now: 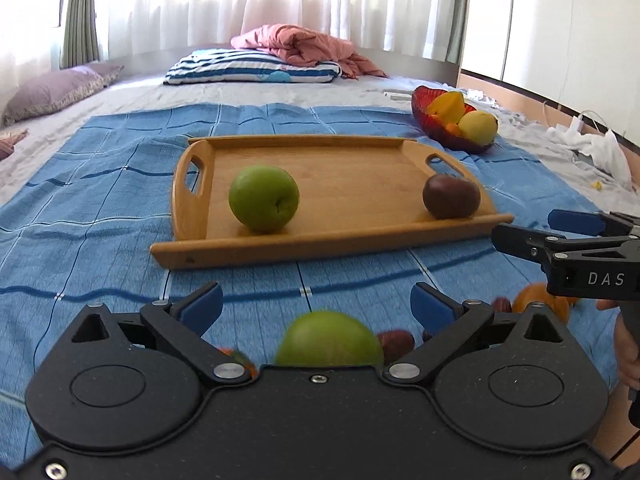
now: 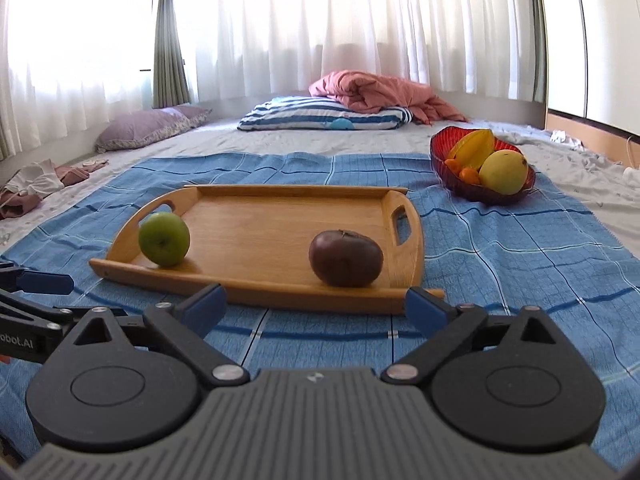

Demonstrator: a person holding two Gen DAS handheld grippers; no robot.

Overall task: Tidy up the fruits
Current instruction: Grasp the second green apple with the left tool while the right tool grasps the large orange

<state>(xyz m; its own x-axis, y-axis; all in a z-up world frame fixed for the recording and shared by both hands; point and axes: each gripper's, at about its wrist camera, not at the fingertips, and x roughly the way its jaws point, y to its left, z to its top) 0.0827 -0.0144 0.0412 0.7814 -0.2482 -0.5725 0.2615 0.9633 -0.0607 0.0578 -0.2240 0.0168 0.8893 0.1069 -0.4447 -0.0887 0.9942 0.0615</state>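
A wooden tray [image 1: 352,168] [image 2: 256,224] lies on the blue cloth. On it sit a green apple [image 1: 264,199] [image 2: 164,239] and a dark brown fruit [image 1: 451,196] [image 2: 345,258]. My left gripper [image 1: 316,306] is open just above a second green apple [image 1: 329,340], which is blurred and close to the camera, between the jaws but not touched. Small red fruits [image 1: 395,342] and an orange fruit [image 1: 540,304] lie beside it. My right gripper [image 2: 316,306] is open and empty, in front of the tray's near rim; it also shows in the left wrist view [image 1: 524,230].
A red glass bowl [image 1: 424,114] [image 2: 444,148] with a starfruit, a yellow mango and small oranges stands at the back right of the cloth. Pillows and a pink blanket [image 2: 384,94] lie farther back by the curtains. Clothes lie at the left edge [image 2: 36,188].
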